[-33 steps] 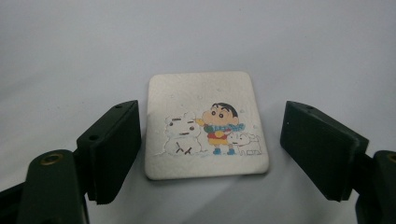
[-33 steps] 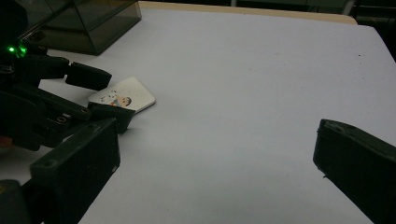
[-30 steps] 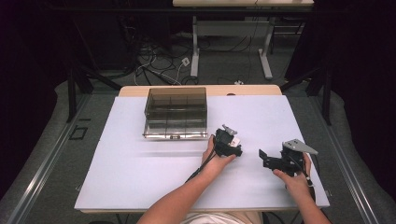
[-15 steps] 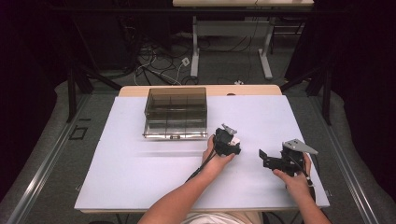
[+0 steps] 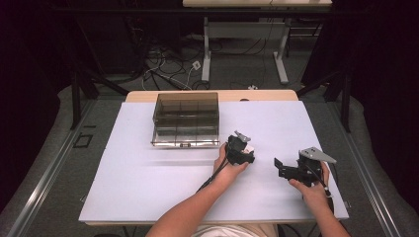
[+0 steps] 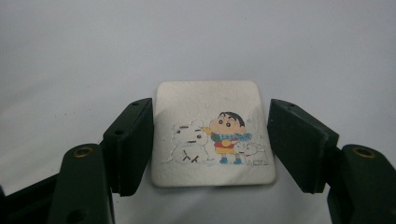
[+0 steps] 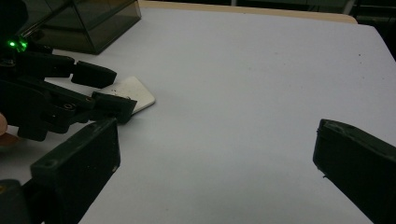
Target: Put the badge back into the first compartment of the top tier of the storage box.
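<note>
White card: we see a small square card (image 6: 214, 133) with rounded corners and a cartoon print, lying flat on the worktop (image 5: 148, 192), right of its middle and just off the near right corner of the smoky box (image 5: 186, 118).
Left gripper (image 6: 212, 144): our jaws have just been closing and now sit against the card's two side edges, holding it.
Right gripper (image 5: 277, 167): our jaws stand wide with nothing between them, near the worktop's right edge, well apart from the card.
Step in hand: we judge it to be lifting the card off the worktop.
Doing it well: we should keep the squeeze even, since a thin card could bow or pop out; we lift straight and keep it level.
Box: its compartments look empty, as far as we can tell.
</note>
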`<action>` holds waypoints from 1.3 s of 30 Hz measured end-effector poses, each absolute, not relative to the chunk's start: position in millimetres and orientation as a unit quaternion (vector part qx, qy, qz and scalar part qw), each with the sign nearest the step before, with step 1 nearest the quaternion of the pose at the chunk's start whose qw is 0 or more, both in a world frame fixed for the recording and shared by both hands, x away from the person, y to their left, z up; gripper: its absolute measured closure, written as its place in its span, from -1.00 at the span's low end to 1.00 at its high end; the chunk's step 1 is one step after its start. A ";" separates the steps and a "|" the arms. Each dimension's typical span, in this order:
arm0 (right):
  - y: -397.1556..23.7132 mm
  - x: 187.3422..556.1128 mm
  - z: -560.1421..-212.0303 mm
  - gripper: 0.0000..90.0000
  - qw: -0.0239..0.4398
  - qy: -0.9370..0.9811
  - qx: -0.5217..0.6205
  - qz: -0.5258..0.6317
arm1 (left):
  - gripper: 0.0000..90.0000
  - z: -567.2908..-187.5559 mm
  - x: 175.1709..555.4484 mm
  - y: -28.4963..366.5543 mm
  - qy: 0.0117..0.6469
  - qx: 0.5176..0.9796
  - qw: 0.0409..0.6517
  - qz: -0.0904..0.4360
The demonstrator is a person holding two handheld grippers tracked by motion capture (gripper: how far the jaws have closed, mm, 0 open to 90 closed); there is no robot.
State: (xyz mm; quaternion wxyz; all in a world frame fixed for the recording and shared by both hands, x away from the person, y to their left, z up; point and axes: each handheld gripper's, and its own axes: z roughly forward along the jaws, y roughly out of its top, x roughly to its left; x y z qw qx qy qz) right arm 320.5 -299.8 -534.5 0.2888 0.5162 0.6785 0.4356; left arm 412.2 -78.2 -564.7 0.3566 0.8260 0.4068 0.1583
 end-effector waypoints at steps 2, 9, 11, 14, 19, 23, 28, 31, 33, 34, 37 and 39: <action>-300.0 320.1 -533.9 -0.99 0.286 0.680 0.519 0.432 | -0.26 -564.5 412.4 -78.0 0.408 0.825 0.358 0.157; -300.4 320.3 -533.9 -0.99 0.288 0.680 0.517 0.433 | -0.26 -562.4 411.4 -79.0 0.408 0.824 0.363 0.152; -300.2 320.2 -533.8 -0.99 0.287 0.680 0.518 0.433 | -0.26 -560.7 410.7 -79.4 0.410 0.822 0.366 0.151; -300.1 320.3 -533.9 -0.99 0.288 0.679 0.517 0.435 | -0.26 -557.7 410.1 -79.8 0.408 0.821 0.370 0.152; -300.1 320.0 -533.6 -0.99 0.288 0.678 0.518 0.436 | -0.26 -551.1 409.6 -79.5 0.406 0.821 0.371 0.151; -299.9 319.7 -533.4 -0.99 0.285 0.676 0.519 0.438 | -0.26 -546.5 408.6 -79.4 0.407 0.818 0.378 0.150; -300.3 320.2 -533.5 -0.99 0.287 0.676 0.517 0.439 | -0.26 -538.6 408.0 -77.2 0.406 0.816 0.381 0.152; -300.4 320.2 -533.6 -0.99 0.287 0.676 0.517 0.439 | -0.26 -534.2 407.5 -75.7 0.407 0.815 0.383 0.155; -300.7 320.2 -533.5 -0.99 0.288 0.678 0.518 0.434 | -0.26 -531.3 407.1 -74.5 0.406 0.816 0.383 0.153; -300.4 319.9 -533.5 -0.99 0.288 0.677 0.520 0.434 | -0.26 -529.7 406.7 -74.1 0.408 0.815 0.383 0.151; -300.0 319.5 -533.4 -0.99 0.286 0.677 0.522 0.434 | -0.26 -526.1 406.8 -71.9 0.408 0.813 0.384 0.155; -300.3 319.7 -533.5 -0.99 0.287 0.678 0.520 0.433 | -0.26 -523.7 406.4 -70.3 0.410 0.813 0.385 0.154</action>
